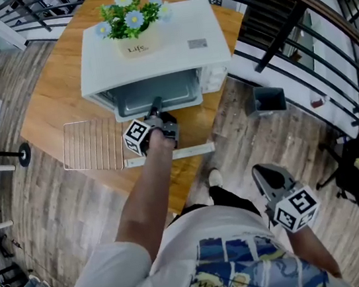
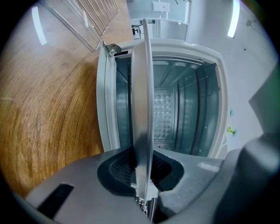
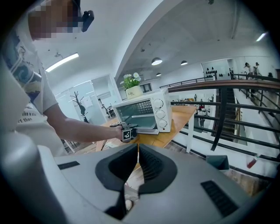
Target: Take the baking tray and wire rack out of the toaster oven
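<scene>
My left gripper [image 2: 142, 175] clamps its jaws on the rim of the baking tray [image 2: 142, 87]; clear of the toaster oven [image 2: 210, 87], it may tip and slip.

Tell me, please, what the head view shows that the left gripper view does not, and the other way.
Only the head view: the flower pot on the toaster oven, and the right claw, near the person's body. Only the left gripper view: the left claw shut on the baking tray's rim, and the oven's dimpled back wall. Both: the wire rack lying on the wooden table.
</scene>
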A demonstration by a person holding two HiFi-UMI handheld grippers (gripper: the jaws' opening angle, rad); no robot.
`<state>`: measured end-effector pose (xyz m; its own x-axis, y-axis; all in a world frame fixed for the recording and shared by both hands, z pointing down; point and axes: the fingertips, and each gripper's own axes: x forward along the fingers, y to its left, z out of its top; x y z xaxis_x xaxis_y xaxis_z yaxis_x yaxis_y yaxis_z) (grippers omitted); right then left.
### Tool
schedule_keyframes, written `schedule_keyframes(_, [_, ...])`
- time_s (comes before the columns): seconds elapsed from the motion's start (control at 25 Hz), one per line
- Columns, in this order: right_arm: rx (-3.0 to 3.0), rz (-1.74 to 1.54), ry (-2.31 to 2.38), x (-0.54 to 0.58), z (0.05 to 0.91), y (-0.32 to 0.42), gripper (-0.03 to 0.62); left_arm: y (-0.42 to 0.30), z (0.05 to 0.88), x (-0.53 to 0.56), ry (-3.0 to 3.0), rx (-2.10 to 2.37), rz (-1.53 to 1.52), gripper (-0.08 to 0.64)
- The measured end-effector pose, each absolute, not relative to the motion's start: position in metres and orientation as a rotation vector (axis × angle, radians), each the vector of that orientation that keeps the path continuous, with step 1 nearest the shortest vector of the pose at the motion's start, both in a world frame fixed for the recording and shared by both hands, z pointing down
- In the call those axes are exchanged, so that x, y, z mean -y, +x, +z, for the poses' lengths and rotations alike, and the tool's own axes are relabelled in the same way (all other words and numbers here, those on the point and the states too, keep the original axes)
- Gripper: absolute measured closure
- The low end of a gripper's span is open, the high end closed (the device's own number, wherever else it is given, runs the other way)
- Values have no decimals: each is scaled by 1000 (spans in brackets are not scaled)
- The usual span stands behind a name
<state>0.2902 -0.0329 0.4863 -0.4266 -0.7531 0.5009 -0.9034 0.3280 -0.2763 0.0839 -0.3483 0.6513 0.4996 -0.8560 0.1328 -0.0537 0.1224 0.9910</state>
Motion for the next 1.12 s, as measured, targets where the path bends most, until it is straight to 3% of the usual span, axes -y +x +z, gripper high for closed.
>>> schedule_keyframes(1.12, [2337, 747, 1463, 15, 483, 274, 581, 78, 645, 297, 1317, 887, -705, 517])
